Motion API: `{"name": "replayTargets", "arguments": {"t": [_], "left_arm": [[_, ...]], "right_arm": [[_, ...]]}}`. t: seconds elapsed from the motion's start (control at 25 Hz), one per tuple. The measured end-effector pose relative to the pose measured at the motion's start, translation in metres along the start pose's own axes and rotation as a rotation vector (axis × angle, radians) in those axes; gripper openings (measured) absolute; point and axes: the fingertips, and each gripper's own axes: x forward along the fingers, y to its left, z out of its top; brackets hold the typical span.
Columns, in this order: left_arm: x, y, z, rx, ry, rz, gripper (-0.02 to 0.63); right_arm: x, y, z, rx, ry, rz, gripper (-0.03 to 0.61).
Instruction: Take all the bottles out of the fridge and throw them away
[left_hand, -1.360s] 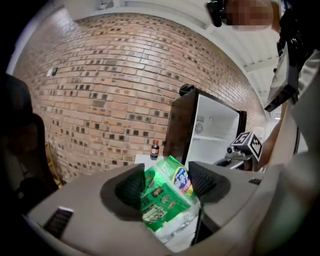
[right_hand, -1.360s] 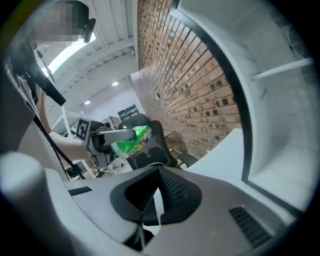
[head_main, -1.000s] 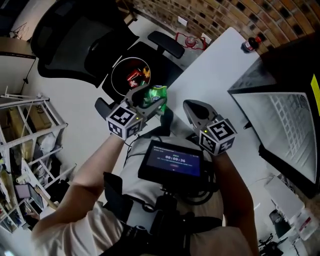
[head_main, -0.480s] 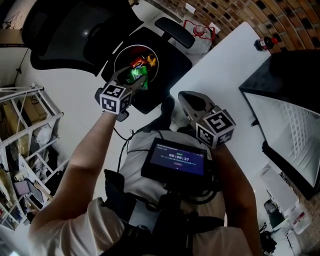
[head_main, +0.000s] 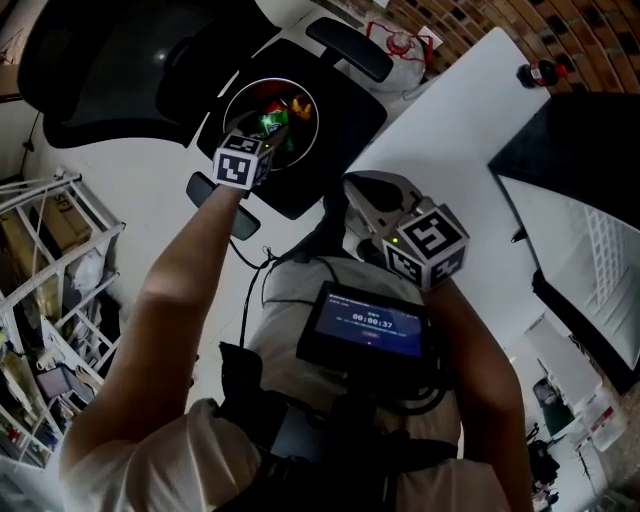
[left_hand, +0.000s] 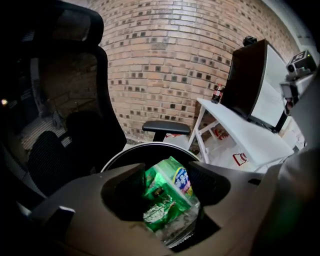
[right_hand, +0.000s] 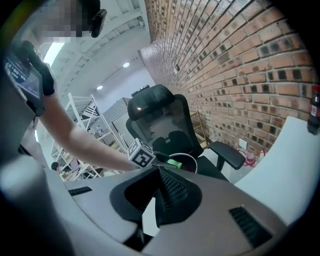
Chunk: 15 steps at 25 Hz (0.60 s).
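Jaws of the left gripper are closed part-way on a green-labelled plastic bottle, pinching its clear body. They hold it right over the mouth of the round bin, which stands at the black office chair. The right gripper has its jaws pressed together with nothing between them, and it waits close to the person's chest at the edge of the white counter.

From where I stand, this bottle looks one release away from being thrown out, though it is not dropped yet. Red and yellow rubbish already lies in the bin; I cannot tell whether any of it is bottles. A dark bottle with a red cap stands at the far end of the counter, near a dark cabinet that I take for the fridge. Its inside is out of sight, so I cannot say how many bottles are left. I would put the job somewhere in the middle.
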Motion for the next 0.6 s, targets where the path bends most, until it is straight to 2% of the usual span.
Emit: {"name": "replayTargets", "arguments": {"t": [0.12, 0.24, 0.36, 0.48, 0.6], "left_arm": [[0.021, 0.009, -0.014, 0.02, 0.078, 0.009, 0.272], [0.038, 0.025, -0.031, 0.057, 0.163, 0.066, 0.272], [0.048, 0.025, -0.043, 0.09, 0.225, 0.08, 0.293], [0.05, 0.024, -0.053, 0.078, 0.255, 0.086, 0.31], [0.048, 0.019, -0.056, 0.055, 0.246, 0.082, 0.322]], "right_arm": [[-0.005, -0.007, -0.011, 0.017, 0.022, -0.027, 0.003], [-0.012, -0.015, -0.016, 0.045, 0.028, -0.056, 0.003], [-0.014, -0.019, -0.017, 0.063, 0.027, -0.07, 0.003], [-0.011, -0.022, -0.016, 0.063, 0.01, -0.065, 0.003], [-0.012, -0.024, -0.018, 0.07, 0.011, -0.062, 0.003]]}}
